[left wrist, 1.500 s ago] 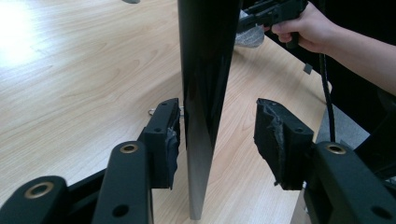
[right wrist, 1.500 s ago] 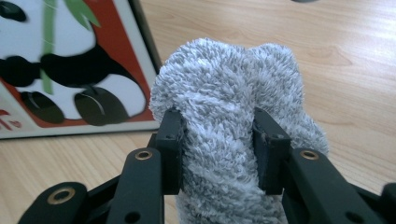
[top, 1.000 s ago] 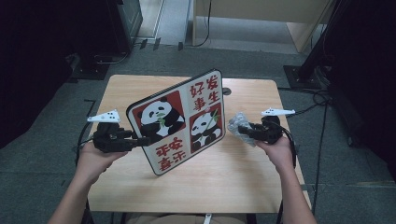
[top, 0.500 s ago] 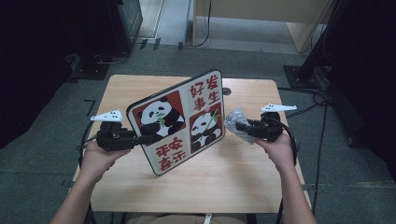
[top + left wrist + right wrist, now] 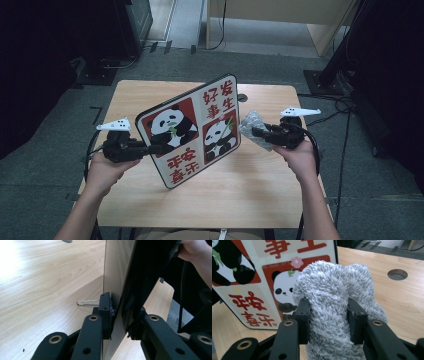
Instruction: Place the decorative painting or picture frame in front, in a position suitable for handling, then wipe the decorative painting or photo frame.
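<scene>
A rectangular picture board with pandas and red characters stands tilted on its lower corner on the wooden table. My left gripper grips the board's left edge. Its jaws have just been closing, and in the left gripper view the pads press on both faces of the board. My right gripper is shut on a grey fluffy cloth, held just off the board's right edge. In the right gripper view the cloth bulges between the jaws, with the board behind it.
A round cable hole sits near the table's far edge. A thin wire loop lies on the tabletop behind the board. Black equipment stands and cables are on the floor to the left and right.
My right hand has lifted a little with the cloth. The board and my left hand have stayed in place.
</scene>
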Available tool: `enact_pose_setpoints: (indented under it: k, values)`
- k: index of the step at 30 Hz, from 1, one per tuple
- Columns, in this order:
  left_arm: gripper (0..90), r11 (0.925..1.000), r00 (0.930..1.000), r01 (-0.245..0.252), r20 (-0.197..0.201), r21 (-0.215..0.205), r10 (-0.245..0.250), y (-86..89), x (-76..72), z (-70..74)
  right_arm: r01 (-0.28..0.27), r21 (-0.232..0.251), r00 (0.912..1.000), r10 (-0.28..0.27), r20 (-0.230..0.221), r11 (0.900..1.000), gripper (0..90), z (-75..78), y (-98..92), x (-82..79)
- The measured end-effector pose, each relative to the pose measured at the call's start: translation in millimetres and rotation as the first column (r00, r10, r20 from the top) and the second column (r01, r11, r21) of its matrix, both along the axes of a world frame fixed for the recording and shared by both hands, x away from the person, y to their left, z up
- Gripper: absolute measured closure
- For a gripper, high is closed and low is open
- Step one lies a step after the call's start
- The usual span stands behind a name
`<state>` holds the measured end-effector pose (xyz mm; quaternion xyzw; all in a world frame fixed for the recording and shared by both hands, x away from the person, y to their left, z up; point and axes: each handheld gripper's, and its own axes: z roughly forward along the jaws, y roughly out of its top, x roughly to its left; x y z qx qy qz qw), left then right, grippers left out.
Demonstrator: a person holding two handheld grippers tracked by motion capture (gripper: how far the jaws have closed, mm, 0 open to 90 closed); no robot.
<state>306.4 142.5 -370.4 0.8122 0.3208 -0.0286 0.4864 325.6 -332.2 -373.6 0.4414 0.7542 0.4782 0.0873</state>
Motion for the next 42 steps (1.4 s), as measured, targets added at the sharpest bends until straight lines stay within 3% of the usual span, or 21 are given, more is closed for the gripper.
enact_pose_setpoints:
  k: [9, 17, 33, 35, 42]
  values:
    - [75.9, 1.0, 0.9999, 0.007, 0.014, 0.006, -0.007, -3.1, 1.2, -1.6, -0.014, -0.017, 0.9999, 0.014, 0.01, 1.0, 62.0, 10.8, 6.9, 1.2]
    - [78.1, 1.0, 0.9998, 0.005, 0.021, 0.001, -0.005, -3.5, 1.8, -1.6, -0.017, 0.0, 0.9992, 0.017, 0.036, 1.0, 61.9, 24.1, 6.7, 3.9]
    - [78.6, 1.0, 0.9999, 0.008, 0.012, 0.0, -0.008, -3.7, -0.5, -0.1, -0.047, 0.01, 0.99, 0.046, 0.133, 0.999, 61.6, 87.9, 29.2, 19.3]
    - [78.5, 1.0, 0.9999, 0.009, 0.012, 0.0, -0.009, -3.7, -0.7, 0.0, -0.049, 0.011, 0.9893, 0.047, 0.138, 0.999, 61.7, 90.6, 30.7, 20.1]
    - [78.5, 0.9999, 0.9999, 0.012, 0.011, 0.001, -0.012, -2.9, -2.1, 0.3, -0.074, 0.026, 0.9788, 0.068, 0.193, 0.997, 61.6, 117.5, 47.6, 24.2]
